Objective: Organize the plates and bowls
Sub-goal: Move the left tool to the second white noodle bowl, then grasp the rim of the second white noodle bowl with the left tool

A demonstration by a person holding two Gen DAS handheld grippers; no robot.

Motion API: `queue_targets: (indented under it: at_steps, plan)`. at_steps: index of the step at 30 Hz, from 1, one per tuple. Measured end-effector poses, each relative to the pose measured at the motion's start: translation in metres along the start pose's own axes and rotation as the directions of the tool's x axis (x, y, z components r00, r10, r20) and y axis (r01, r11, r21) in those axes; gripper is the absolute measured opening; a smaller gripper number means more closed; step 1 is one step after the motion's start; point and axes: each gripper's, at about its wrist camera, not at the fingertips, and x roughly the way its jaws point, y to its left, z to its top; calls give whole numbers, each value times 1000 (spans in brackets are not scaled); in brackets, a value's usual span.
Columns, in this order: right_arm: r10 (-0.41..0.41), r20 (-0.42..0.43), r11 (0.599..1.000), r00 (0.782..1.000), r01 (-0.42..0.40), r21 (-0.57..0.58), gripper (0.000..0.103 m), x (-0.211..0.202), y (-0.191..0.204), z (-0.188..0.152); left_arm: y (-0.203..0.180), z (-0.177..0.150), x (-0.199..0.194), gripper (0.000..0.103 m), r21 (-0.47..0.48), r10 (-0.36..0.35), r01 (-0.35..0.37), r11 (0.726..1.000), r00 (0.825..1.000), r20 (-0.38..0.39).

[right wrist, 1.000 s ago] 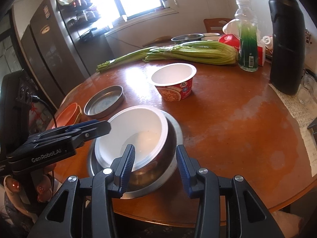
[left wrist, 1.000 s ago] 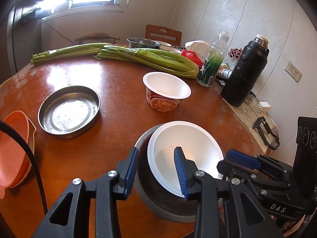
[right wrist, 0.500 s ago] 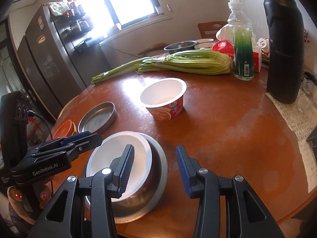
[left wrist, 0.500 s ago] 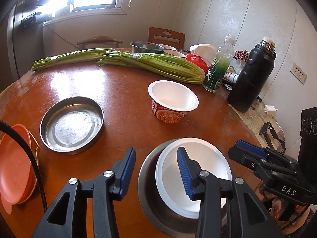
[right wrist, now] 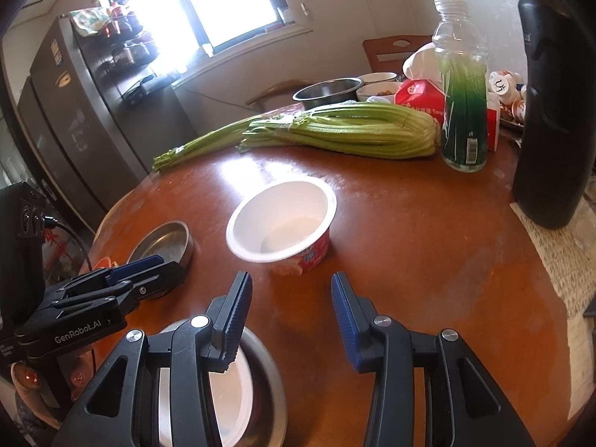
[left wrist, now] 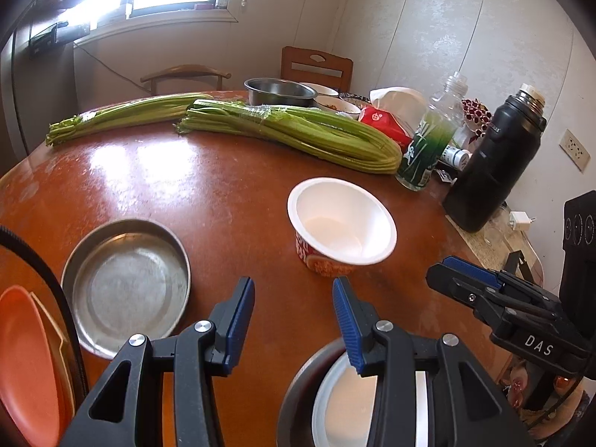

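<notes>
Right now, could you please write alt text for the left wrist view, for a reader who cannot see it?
The left gripper hovers with open, empty jaws over a round wooden table, aimed toward a white instant-noodle cup. A shallow steel pan sits to its left, a white bowl nested in a steel bowl lies below, and celery bunches lie across the far side.

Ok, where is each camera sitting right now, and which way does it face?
Left wrist: on the left gripper, angled down across the round table toward the window wall; its own fingers show, the right gripper alongside.
Right wrist: on the right gripper, angled down toward the fridge and window; the left gripper shows beside it.
Shared: noodle cup, celery, shallow steel pan.
</notes>
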Motion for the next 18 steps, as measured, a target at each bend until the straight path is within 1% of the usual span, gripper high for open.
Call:
queue_targets:
  at_steps: [5,8,12,18]
  plan:
    - [-6,-21,1000,1000,6,3,46,27,-7,22,3,22,19,44,-5,-7,7,1000,999,-32]
    - [-16,-41,1000,999,17,11,46,44,-12,30,2,32,30,44,-2,-6,5,1000,999,-51]
    - [-13,-82,1000,997,15,16,46,63,-18,33,0,40,43,44,6,-1,2,1000,998,-70]
    - [17,-124,999,992,-21,-34,46,75,-13,30,1,41,60,44,-7,-6,6,1000,995,-104]
